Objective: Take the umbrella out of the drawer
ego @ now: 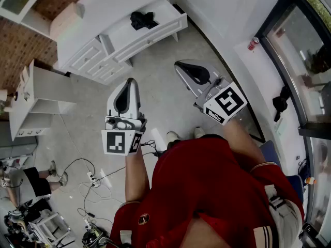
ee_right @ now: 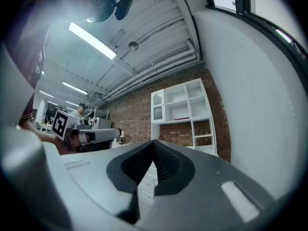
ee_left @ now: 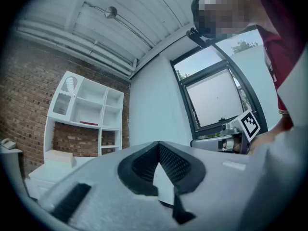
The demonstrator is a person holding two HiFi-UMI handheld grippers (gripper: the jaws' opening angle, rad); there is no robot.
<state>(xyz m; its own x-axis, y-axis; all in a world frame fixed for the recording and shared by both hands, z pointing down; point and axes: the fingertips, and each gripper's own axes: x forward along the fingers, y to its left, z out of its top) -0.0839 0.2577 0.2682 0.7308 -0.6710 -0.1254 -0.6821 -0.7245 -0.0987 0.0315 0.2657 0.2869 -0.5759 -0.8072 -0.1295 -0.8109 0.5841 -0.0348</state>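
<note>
Lying in the open drawer (ego: 150,39) of the white dresser (ego: 88,12), the umbrella (ego: 143,19) is showing as a small black bundle, folded up and uncovered, so it is sitting in plain reach from above. Nothing is touching it. Both tools are hovering well apart from the drawer, over the bare floor (ego: 160,112), because the person in the red shirt (ego: 207,180) is standing back from the dresser and, it seems, only lining up an approach. The left gripper (ego: 131,81) is pointing toward the drawer with its fingers (ee_left: 180,165) pressing together at the tips and gripping nothing. The right gripper (ego: 179,64) is doing the same, its fingers (ee_right: 168,165) closing fully on empty air. By this reading, at least one is needing to open before it can take the umbrella.
</note>
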